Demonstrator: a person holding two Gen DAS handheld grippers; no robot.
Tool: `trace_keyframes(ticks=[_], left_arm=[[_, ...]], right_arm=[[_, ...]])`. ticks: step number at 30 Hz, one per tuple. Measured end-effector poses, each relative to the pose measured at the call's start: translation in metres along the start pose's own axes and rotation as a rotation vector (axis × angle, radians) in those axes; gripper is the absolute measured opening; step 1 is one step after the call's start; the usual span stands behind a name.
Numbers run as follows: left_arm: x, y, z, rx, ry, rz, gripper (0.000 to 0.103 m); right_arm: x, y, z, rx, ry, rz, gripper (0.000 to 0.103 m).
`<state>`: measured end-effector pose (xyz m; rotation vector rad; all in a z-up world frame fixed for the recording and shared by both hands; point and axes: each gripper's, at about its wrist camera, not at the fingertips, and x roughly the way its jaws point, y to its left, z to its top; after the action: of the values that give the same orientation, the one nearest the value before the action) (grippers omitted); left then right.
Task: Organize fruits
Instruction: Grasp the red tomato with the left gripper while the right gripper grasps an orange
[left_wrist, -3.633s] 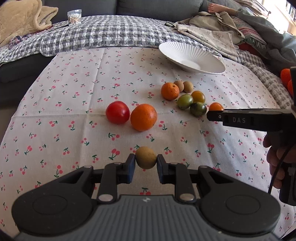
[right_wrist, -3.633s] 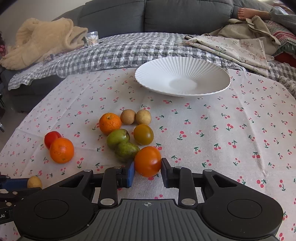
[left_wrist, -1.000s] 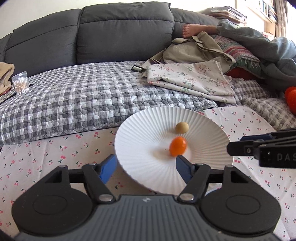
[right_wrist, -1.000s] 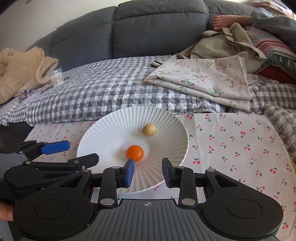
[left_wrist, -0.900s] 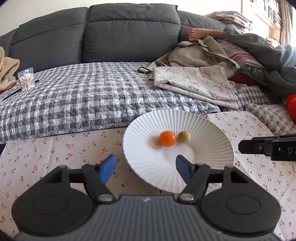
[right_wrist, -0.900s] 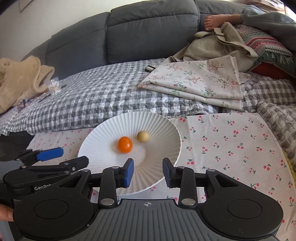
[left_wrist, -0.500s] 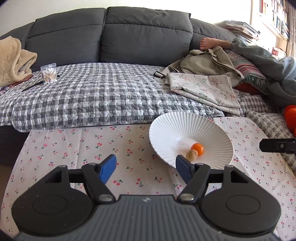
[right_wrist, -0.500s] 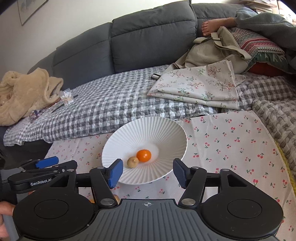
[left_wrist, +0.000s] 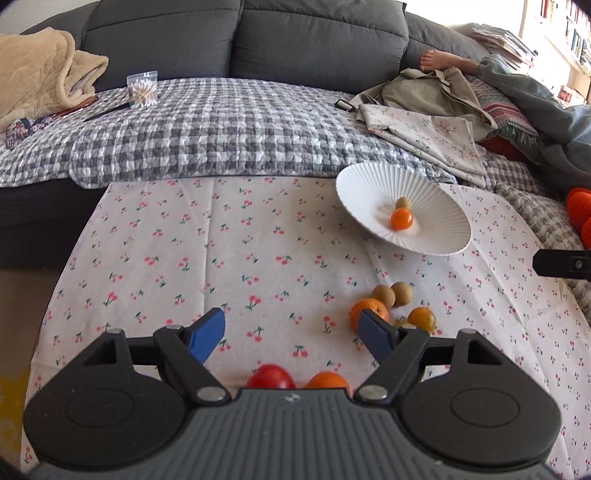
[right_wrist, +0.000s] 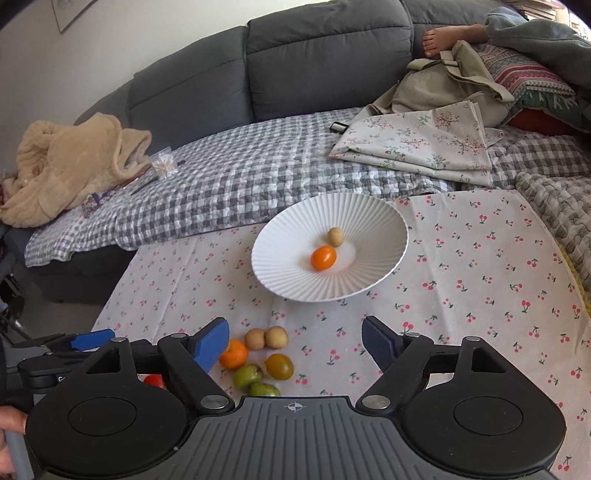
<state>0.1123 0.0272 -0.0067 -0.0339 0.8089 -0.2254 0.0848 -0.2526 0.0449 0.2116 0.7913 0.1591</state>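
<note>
Left wrist view: The left gripper (left_wrist: 291, 330) is spread wide and carries nothing. It hangs above the cherry-print cloth (left_wrist: 221, 258). The white ribbed plate (left_wrist: 439, 243) sits at the far right of the cloth, near the checked quilt (left_wrist: 221, 136). Inside the plate lie two pieces: a small orange tomato (left_wrist: 402, 218) and a small tan fruit (left_wrist: 403, 202), touching or nearly so. Loose on the cloth, near the right blue fingertip, are an orange (left_wrist: 369, 309), two brown round fruits (left_wrist: 392, 294) side by side, and a yellow-brown tomato (left_wrist: 422, 318). A red tomato (left_wrist: 270, 376) and a second orange fruit (left_wrist: 327, 380) show just above the gripper body, partly hidden by it. One black finger of the other tool enters at the right edge.

Right wrist view: The right gripper (right_wrist: 293, 341) is also spread wide and empty, held above the cloth short of the plate (right_wrist: 295, 280). The same two pieces rest in the plate: the orange tomato (right_wrist: 323, 257) and the tan fruit (right_wrist: 335, 236). Below the left fingertip the loose group is visible: the orange (right_wrist: 233, 354), the two brown fruits (right_wrist: 266, 338), the yellow-brown tomato (right_wrist: 279, 366) and two green fruits (right_wrist: 255, 380), the nearer one partly hidden. The red tomato (right_wrist: 153, 380) shows only in part. The left gripper (right_wrist: 92, 339) appears at the lower left.

Task status, as judged: two pieces are in the plate; at least eight remain on the cloth. Most of the work is left. Both tools are free for the next pickup.
</note>
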Motion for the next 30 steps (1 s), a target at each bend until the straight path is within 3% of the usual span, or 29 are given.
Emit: trace_keyframes(ticks=[9,18,30], left_arm=[[0.002,0.024,-0.02,-0.05,0.055,0.0,0.079],[0.014,0.035,-0.027,-0.091,0.097,-0.033,0.076],[0.034,0.038,-0.033,-0.183,0.141,-0.079,0.067]], right_arm=[[0.001,0.034,-0.029,-0.068,0.039,0.069,0.081],[0.027,0.07,-0.065,-0.234,0.092,0.124,0.081],[0.066,0.105,-0.096,-0.348,0.073,0.181,0.08]])
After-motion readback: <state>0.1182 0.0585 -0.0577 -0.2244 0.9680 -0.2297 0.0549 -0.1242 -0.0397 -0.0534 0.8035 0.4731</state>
